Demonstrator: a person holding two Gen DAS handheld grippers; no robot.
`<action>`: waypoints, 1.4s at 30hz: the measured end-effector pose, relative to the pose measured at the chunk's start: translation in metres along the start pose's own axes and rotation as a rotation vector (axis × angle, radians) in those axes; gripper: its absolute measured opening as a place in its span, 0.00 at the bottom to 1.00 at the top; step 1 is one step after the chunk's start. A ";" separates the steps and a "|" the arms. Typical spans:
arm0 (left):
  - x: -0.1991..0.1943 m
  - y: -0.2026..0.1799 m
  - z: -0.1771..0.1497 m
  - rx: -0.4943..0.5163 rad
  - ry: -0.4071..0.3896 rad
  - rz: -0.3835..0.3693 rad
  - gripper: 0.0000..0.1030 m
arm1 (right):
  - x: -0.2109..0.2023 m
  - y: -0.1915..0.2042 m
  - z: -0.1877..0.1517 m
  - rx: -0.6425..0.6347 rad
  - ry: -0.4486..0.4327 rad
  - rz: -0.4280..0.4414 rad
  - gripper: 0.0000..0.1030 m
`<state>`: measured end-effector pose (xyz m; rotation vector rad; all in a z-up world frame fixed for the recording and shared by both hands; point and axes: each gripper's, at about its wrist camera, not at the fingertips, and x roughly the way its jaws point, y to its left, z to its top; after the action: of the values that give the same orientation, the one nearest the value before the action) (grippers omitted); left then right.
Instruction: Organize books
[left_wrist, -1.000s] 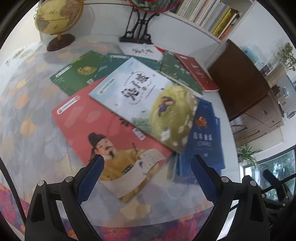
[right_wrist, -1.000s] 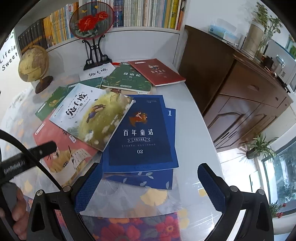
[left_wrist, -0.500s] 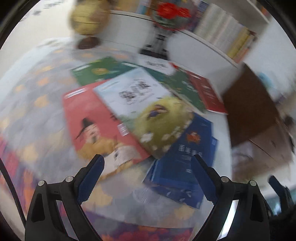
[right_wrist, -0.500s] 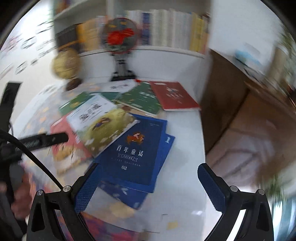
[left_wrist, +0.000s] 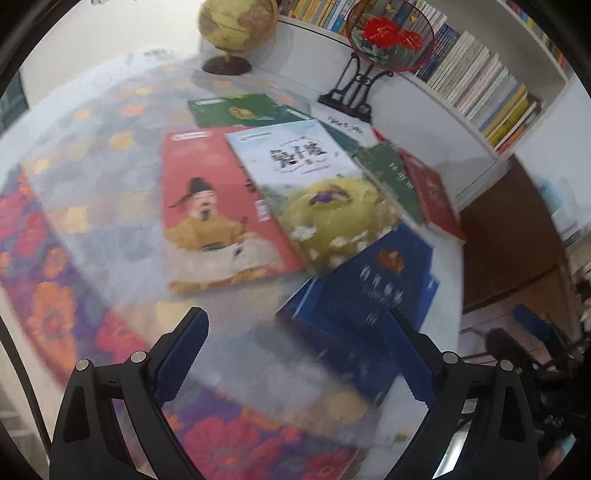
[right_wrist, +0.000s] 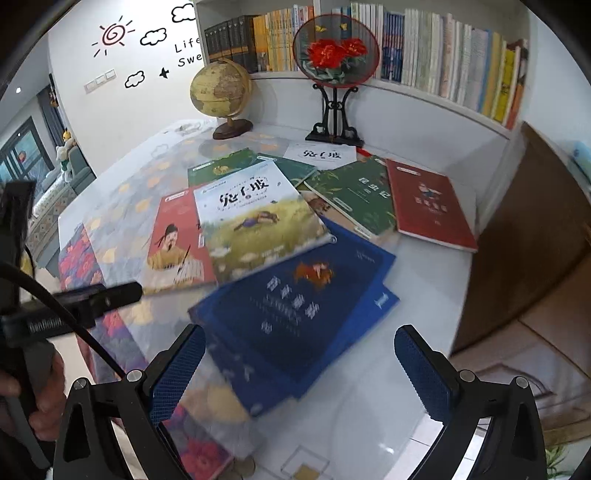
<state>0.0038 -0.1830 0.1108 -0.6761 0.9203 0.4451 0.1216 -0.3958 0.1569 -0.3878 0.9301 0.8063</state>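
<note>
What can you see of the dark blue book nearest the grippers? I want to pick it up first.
The dark blue book is a thin softcover with pale title lettering and a small orange figure, blurred here. It lies flat, face up and askew, on other blue books at the near edge of the table. The pale meadow-cover book overlaps its far corner. Neither open gripper touches it.

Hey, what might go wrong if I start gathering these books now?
1. The navy book is pinned under the meadow-cover book; pulling it may drag that one along.
2. The navy stack lies near the table's edge and could slide off.
3. Both grippers, left and right, are open above the same stack and may collide.
</note>
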 end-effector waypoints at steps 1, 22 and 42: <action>0.008 0.002 0.008 -0.011 0.003 -0.010 0.92 | 0.006 -0.002 0.009 -0.001 0.010 0.003 0.99; 0.112 0.011 0.056 -0.193 0.038 0.055 0.53 | 0.193 -0.036 0.115 -0.137 0.204 0.157 0.53; 0.096 0.047 0.025 -0.242 0.081 -0.039 0.54 | 0.195 -0.002 0.093 -0.219 0.270 0.235 0.41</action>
<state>0.0406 -0.1254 0.0252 -0.9361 0.9361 0.5022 0.2413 -0.2532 0.0476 -0.5956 1.1566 1.0940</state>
